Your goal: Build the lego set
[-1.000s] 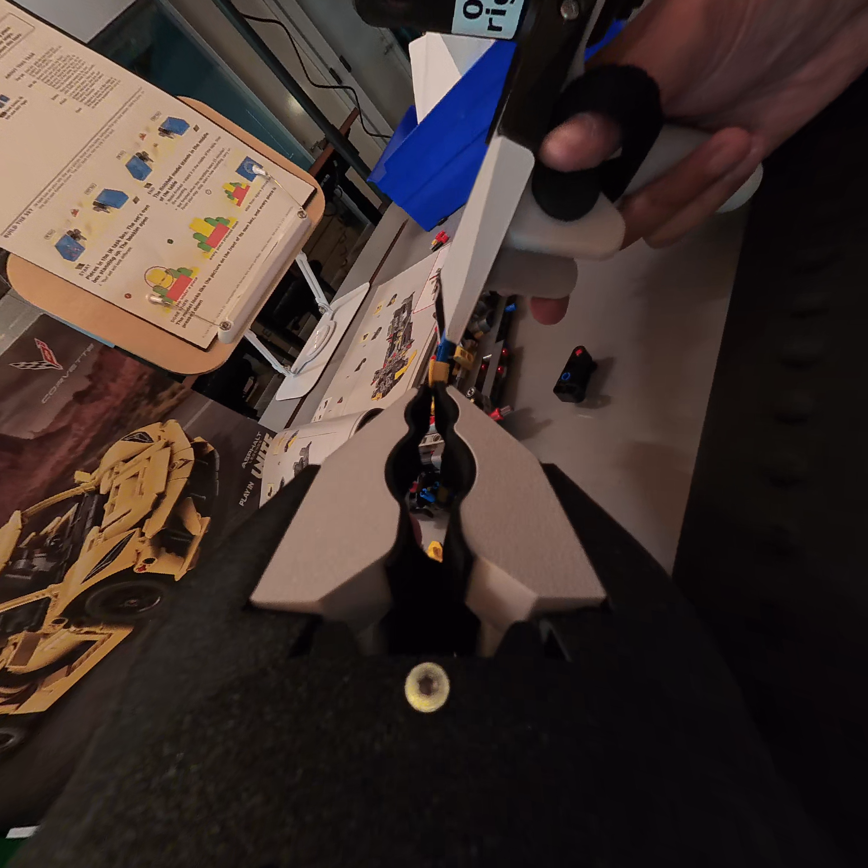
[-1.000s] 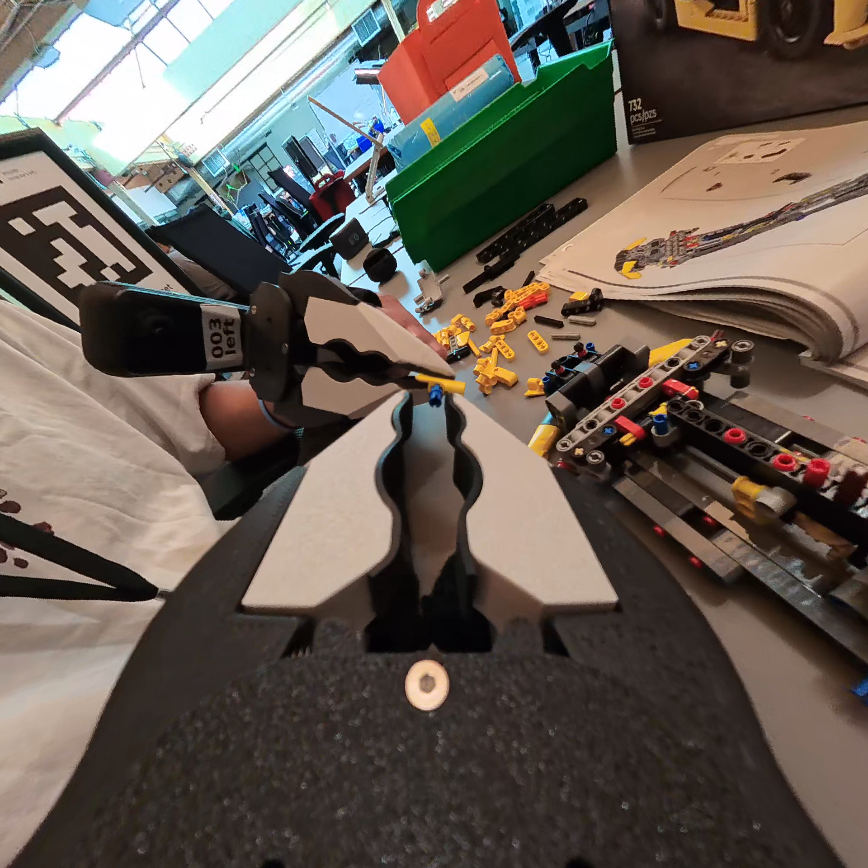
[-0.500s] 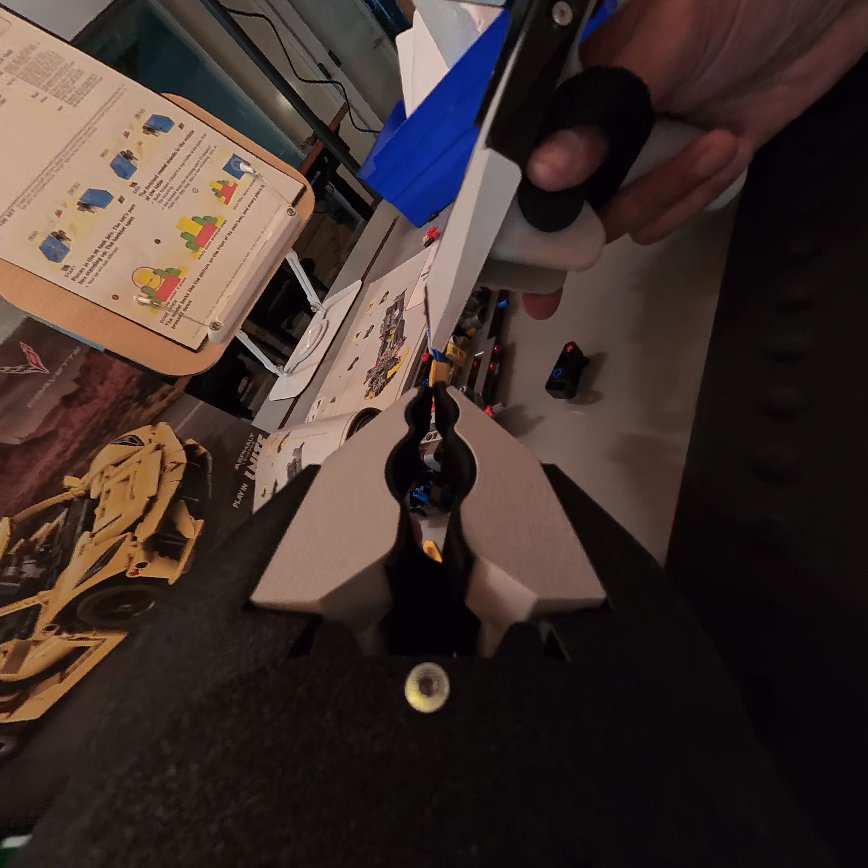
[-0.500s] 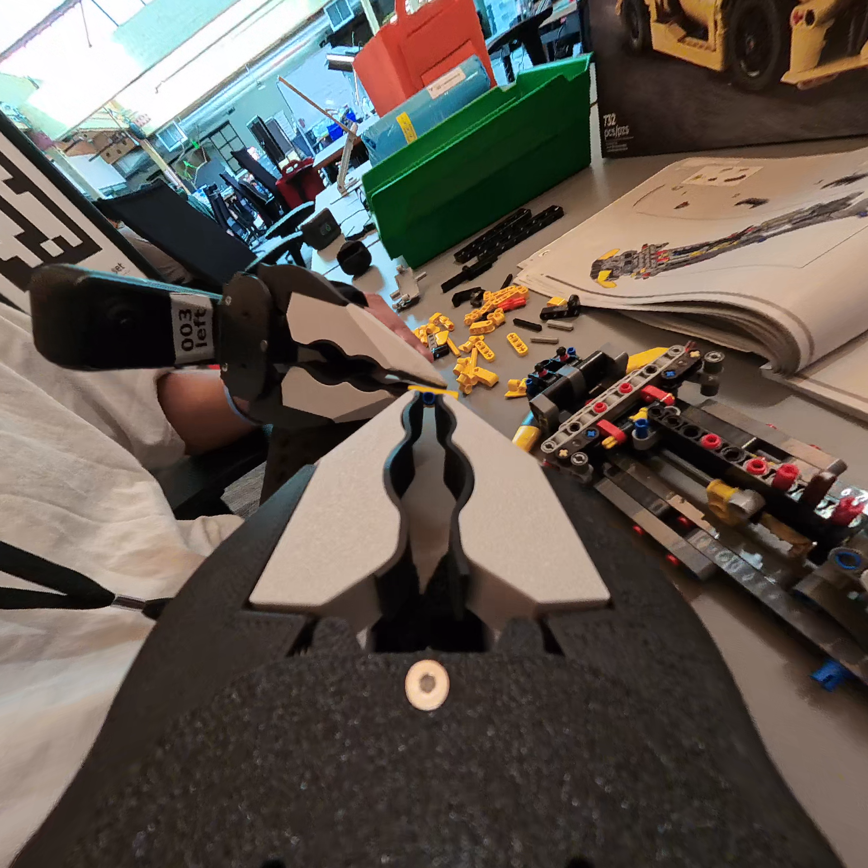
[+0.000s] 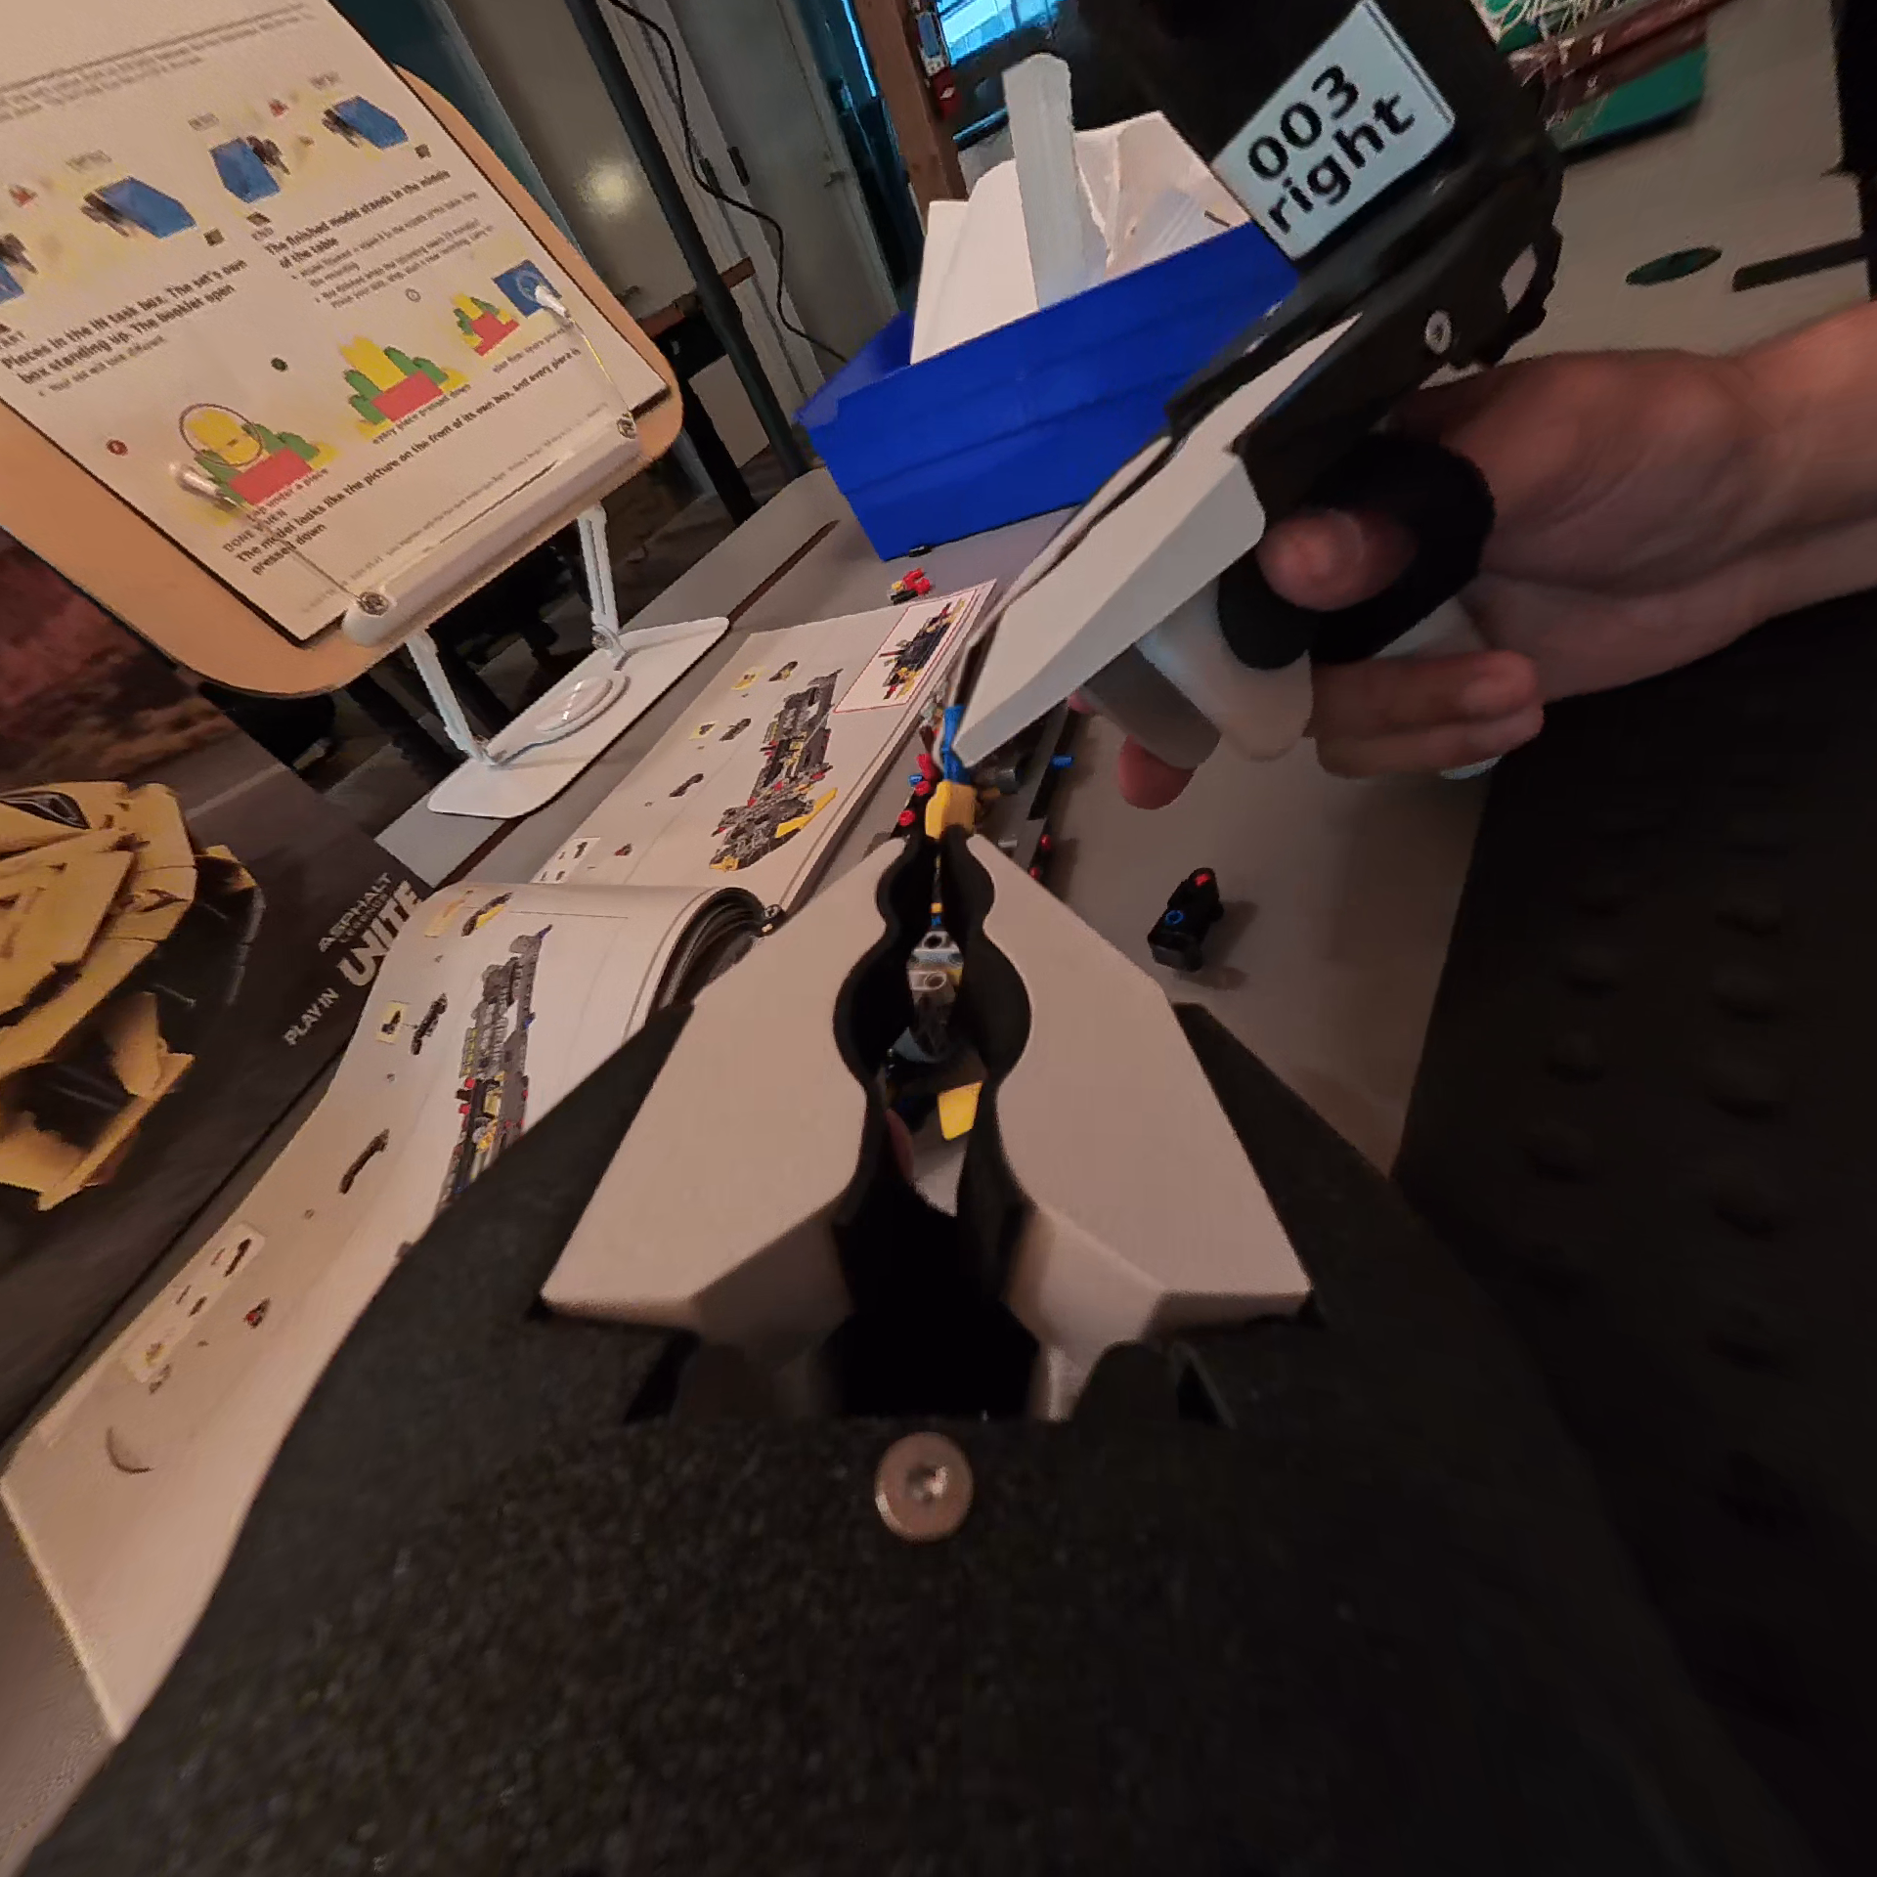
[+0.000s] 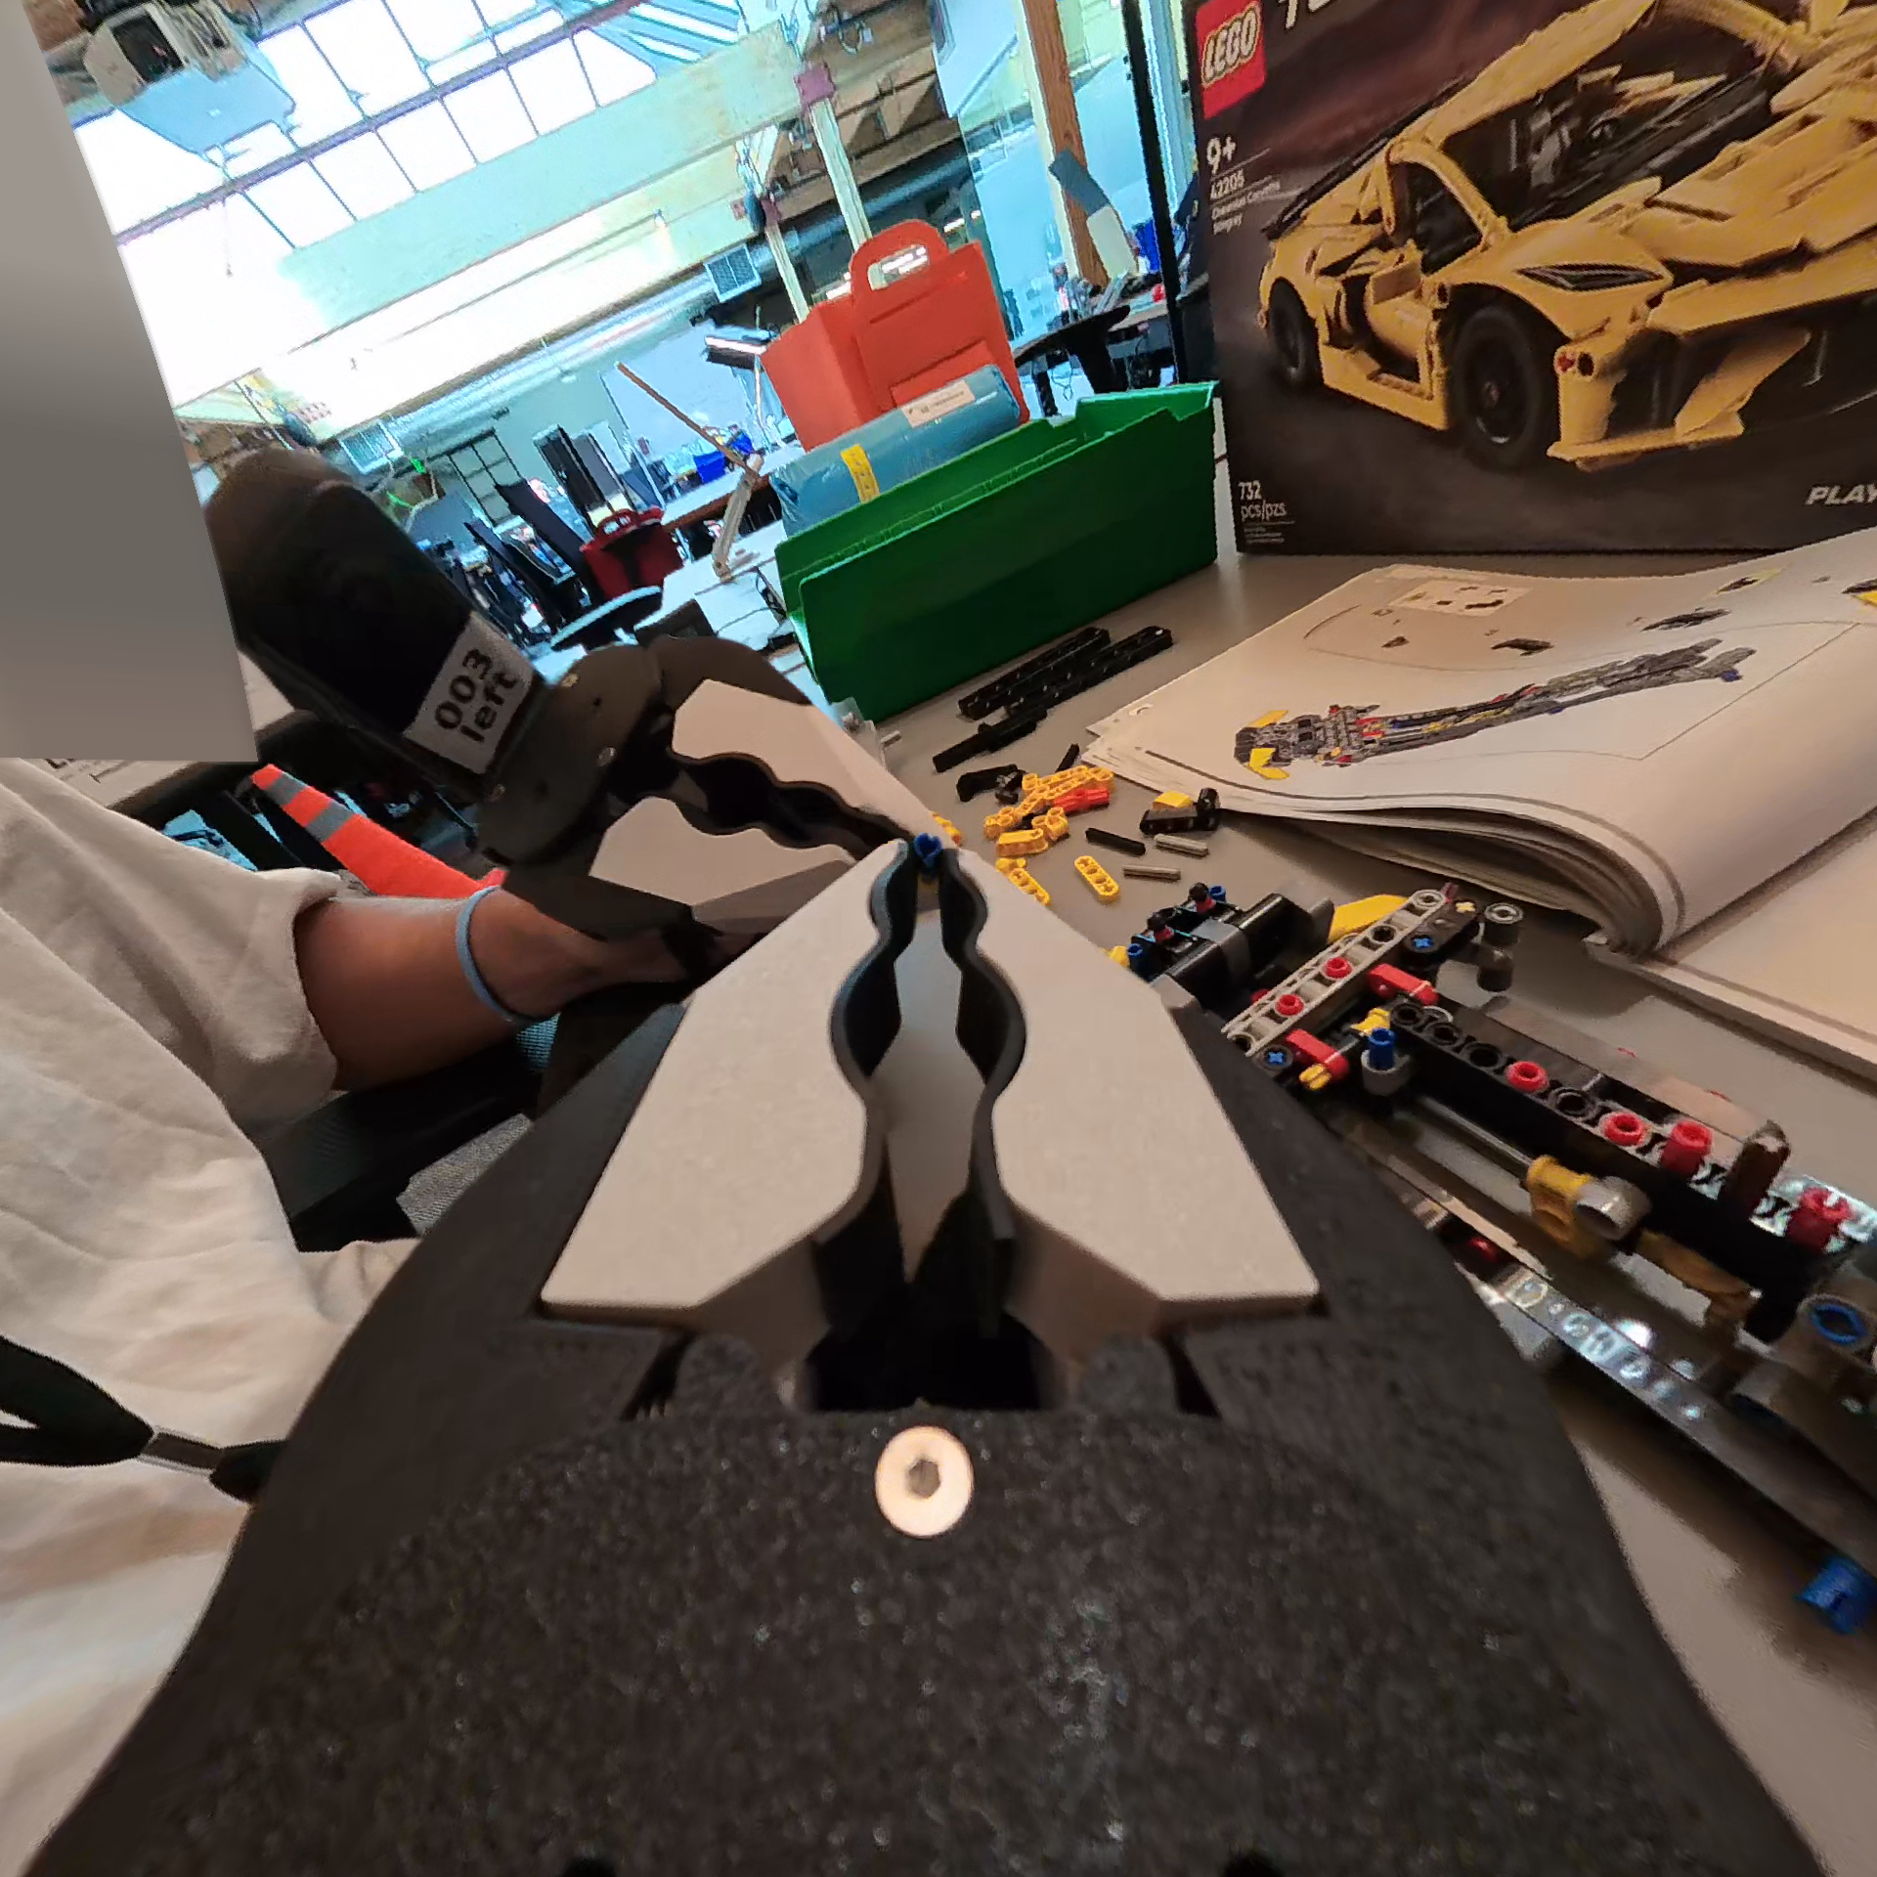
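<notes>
Clamping a yellow piece [image 5: 950, 807] in my left tool [image 5: 945, 835], my right tool [image 6: 926, 851] pinches its blue pin [image 6: 924, 845] just ahead.

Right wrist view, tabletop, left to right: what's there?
left gripper → green bin → loose yellow pieces → half-built chassis → open instruction booklet

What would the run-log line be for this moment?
left gripper: shut on yellow piece | right gripper: shut on blue pin | grippers tip to tip above table | chassis: untouched
</notes>
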The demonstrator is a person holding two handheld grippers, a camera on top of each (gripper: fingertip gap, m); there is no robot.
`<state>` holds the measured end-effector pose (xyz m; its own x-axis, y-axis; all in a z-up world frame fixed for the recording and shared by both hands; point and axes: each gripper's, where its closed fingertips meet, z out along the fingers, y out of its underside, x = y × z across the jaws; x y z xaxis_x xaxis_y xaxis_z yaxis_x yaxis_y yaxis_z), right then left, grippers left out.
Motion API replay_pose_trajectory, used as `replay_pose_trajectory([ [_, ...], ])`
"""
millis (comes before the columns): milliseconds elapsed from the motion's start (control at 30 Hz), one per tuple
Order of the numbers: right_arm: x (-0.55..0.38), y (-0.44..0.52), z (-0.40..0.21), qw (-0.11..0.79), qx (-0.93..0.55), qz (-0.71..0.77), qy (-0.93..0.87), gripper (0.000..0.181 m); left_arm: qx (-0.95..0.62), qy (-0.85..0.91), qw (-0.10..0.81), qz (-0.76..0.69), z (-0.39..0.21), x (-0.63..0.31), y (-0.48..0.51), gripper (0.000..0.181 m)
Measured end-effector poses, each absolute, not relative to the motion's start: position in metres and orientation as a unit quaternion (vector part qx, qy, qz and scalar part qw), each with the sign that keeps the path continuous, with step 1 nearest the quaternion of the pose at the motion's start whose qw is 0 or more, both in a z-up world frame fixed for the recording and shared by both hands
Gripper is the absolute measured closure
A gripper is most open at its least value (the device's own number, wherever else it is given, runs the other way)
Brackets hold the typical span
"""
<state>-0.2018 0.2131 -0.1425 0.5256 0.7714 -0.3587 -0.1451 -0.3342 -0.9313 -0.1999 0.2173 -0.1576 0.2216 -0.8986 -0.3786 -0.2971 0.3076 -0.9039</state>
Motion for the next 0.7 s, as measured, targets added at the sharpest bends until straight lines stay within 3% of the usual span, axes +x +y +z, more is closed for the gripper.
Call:
replay_pose_trajectory([
  [700,-0.205,0.216,-0.15,0.539,-0.705,0.392,-0.243,0.178,-0.538,0.571,0.571,-0.241,-0.165,-0.203,0.222,0.181],
])
